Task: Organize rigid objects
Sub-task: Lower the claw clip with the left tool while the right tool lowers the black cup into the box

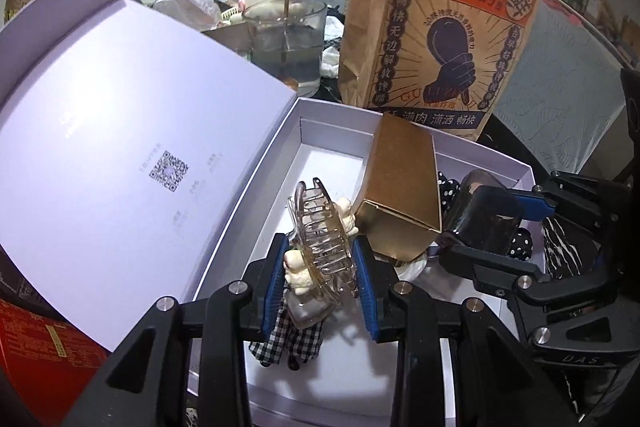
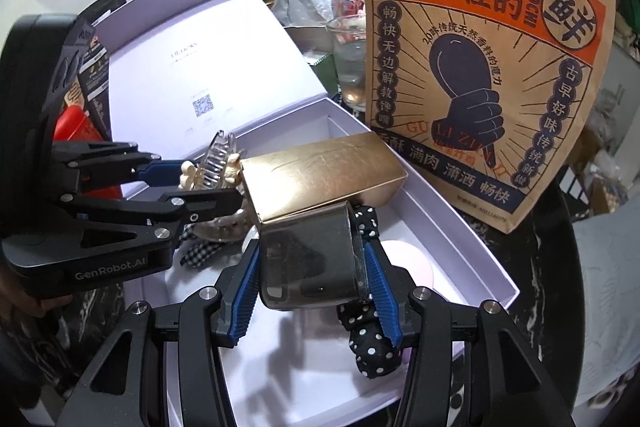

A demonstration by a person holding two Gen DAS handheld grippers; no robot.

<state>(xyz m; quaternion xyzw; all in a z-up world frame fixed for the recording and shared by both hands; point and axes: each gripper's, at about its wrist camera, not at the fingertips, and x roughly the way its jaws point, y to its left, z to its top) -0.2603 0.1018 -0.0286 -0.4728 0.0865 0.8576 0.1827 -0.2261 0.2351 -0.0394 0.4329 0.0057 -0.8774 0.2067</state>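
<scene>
My left gripper is shut on a clear hair claw clip with cream bear charms, held low over the open white box. From the right wrist view, the left gripper and the clip show at the left. My right gripper is shut on a smoky translucent case, also over the box; the left wrist view shows that gripper and case at the right. A gold carton leans inside the box between both grippers.
In the box lie a black polka-dot scrunchie and checkered fabric. The box's lid stands open at the left. A tall printed paper bag rises right behind the box, with a glass jug beside it. A red package sits lower left.
</scene>
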